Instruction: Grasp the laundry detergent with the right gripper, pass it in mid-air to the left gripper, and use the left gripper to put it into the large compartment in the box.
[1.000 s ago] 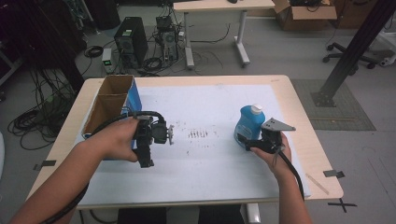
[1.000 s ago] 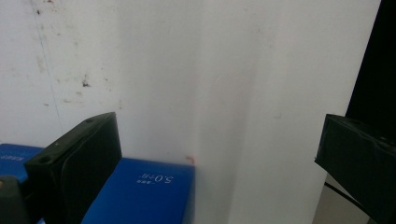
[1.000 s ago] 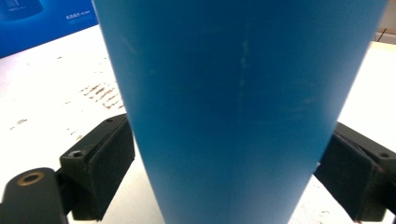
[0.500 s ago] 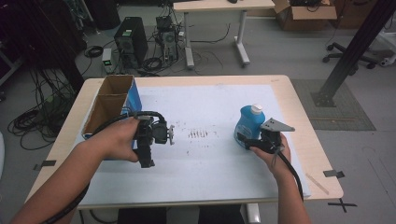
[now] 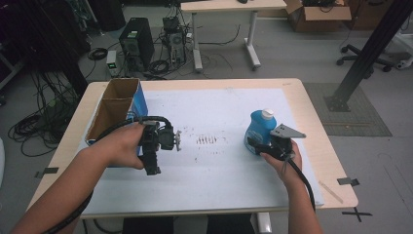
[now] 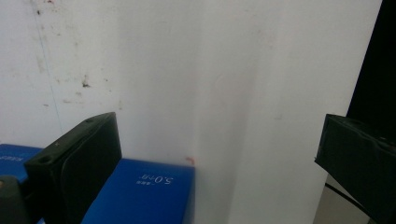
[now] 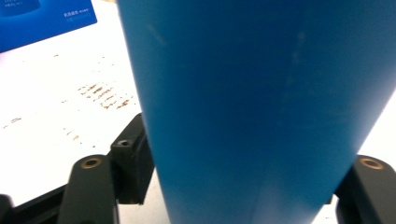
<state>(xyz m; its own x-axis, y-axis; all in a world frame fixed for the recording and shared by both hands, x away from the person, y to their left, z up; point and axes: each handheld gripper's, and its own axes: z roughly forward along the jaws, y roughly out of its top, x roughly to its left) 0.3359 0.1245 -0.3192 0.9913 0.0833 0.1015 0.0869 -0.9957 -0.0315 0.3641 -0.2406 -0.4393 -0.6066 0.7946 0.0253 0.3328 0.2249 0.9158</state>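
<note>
1. Blue detergent bottle [image 5: 259, 130] stands upright on the table's [image 5: 219, 195] right side, clamped in the right gripper [image 5: 265, 146].
2. Left gripper [image 5: 152, 163] gapes empty beside the blue cardboard box [image 5: 117, 109]; boxing the bottle looks undone.

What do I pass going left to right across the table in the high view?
Cardboard box → left gripper → brown smudges on the white sheet → blue bottle → right gripper at the bottle's base.

The blue box [image 6: 140, 196] bears small white print reading "5.0m", seen upside down.
</note>
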